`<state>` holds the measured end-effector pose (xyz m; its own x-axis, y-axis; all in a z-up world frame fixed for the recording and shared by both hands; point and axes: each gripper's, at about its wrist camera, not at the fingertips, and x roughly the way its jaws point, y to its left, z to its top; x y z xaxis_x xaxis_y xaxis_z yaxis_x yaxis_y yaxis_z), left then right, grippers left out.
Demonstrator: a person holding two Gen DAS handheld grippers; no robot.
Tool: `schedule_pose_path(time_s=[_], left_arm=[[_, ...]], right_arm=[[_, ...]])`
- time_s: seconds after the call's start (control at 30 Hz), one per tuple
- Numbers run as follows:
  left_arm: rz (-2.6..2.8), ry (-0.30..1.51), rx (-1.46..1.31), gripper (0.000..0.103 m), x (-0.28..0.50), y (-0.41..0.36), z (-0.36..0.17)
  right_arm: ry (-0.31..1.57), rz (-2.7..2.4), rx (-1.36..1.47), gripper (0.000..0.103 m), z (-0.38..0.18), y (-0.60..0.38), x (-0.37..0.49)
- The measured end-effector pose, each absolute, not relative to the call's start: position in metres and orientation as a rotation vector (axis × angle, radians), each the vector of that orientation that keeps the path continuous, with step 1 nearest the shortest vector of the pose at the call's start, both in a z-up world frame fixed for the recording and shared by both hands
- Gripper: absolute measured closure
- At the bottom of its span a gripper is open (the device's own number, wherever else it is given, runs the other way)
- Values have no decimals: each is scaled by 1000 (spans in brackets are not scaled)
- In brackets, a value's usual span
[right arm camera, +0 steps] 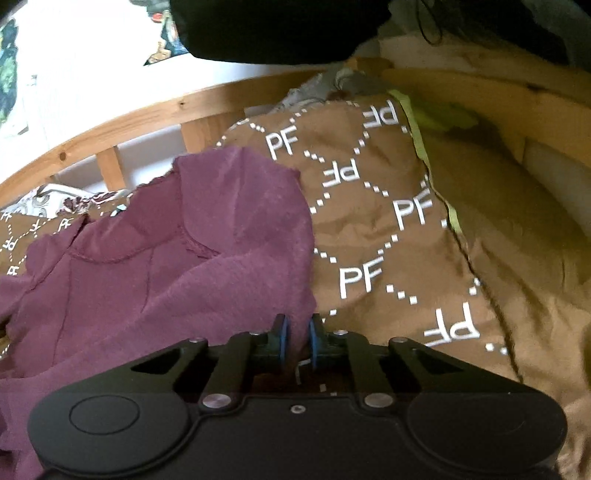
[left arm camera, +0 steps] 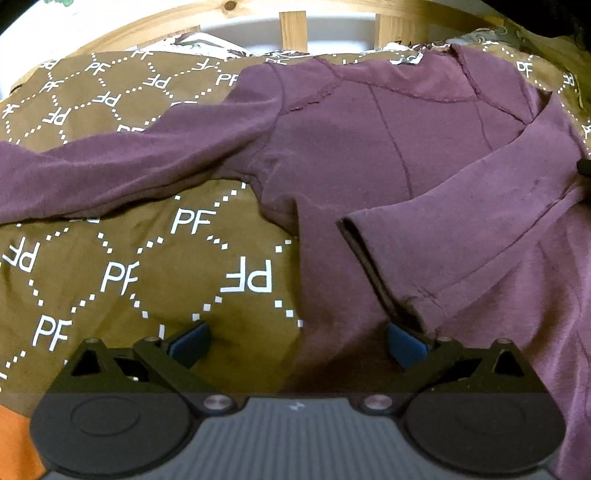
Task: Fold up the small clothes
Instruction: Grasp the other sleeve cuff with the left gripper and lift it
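Note:
A maroon long-sleeved shirt (left arm camera: 388, 147) lies spread on a brown blanket printed with white "PF" letters (left arm camera: 147, 266). One sleeve stretches out to the left, the other is folded across the body with its cuff (left arm camera: 373, 266) toward me. My left gripper (left arm camera: 299, 341) is open, low over the shirt's lower edge, holding nothing. My right gripper (right arm camera: 297, 338) is shut on the shirt's right edge (right arm camera: 236, 258), with fabric pinched between the blue pads.
A wooden bed rail (left arm camera: 291, 29) runs along the back, also in the right wrist view (right arm camera: 110, 129). The blanket's green-trimmed edge (right arm camera: 424, 155) lies to the right. An orange patch (left arm camera: 14, 435) shows at lower left.

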<state>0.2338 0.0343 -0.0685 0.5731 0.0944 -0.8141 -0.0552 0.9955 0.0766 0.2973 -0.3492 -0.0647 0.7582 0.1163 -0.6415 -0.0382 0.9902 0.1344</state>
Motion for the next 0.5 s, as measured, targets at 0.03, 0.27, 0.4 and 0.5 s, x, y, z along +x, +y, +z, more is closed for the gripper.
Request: schedule_pose_path(time_s=[0.03,0.27,0.4,0.5], left_arm=[[92,955,41,0,233,34,-68],[86,910,-93,0,218,56,-45],[165,818,-164,0,210,80,-23],[315,742,-170,0,202,109,-6]], right_arm=[[704,85,129,86,-65,-350,297],[629,124,139,41,-52,-348,270],[609,176,156,25,-41,-343,247],[592,241,135,10,-31,-333,227]])
